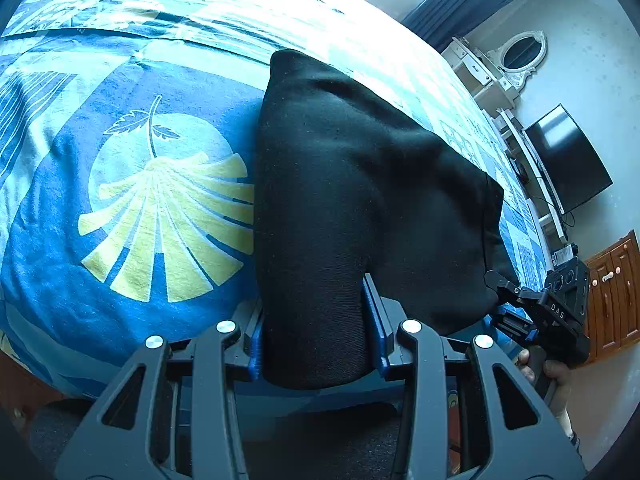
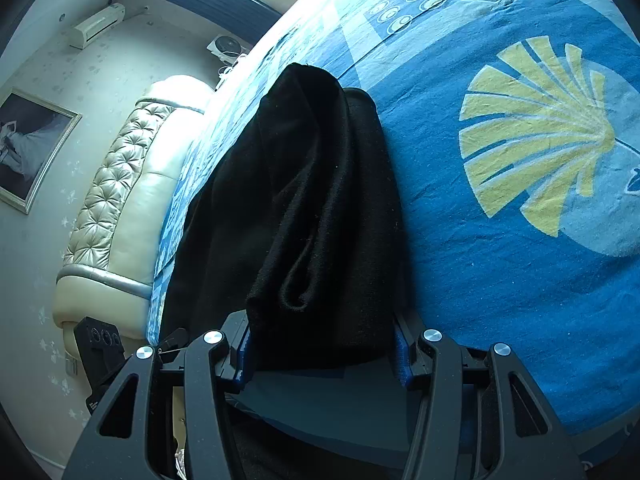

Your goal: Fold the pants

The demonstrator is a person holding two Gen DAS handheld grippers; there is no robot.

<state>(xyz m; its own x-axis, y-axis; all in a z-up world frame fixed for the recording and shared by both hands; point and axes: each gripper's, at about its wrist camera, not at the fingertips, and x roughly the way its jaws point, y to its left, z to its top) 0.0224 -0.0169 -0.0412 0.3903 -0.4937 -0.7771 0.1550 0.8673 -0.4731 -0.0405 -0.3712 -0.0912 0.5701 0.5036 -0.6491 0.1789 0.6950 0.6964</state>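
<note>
Black linkage arms fill the bottom of both views, and between the blue pads of my left gripper (image 1: 318,344) sits a thick bunch of the black pants (image 1: 352,200), the pads pressed against the fabric on either side. My right gripper (image 2: 322,344) is clamped the same way on another bunch of the pants (image 2: 312,208), its blue pads partly hidden by the cloth. From both grips the pants run up the middle of the frame and lie on the bed (image 1: 120,240), which wears a blue cover with a yellow fan-shaped leaf. In the left wrist view, my right gripper (image 1: 506,292) appears at the lower right edge, pinching the pants' corner, with a mirror (image 1: 520,54) and a dark screen (image 1: 568,160) on the wall above. Only the right wrist view shows the tufted headboard (image 2: 116,200), a framed picture (image 2: 32,148) at the left edge and an air conditioner (image 2: 98,24) in the upper left.
</note>
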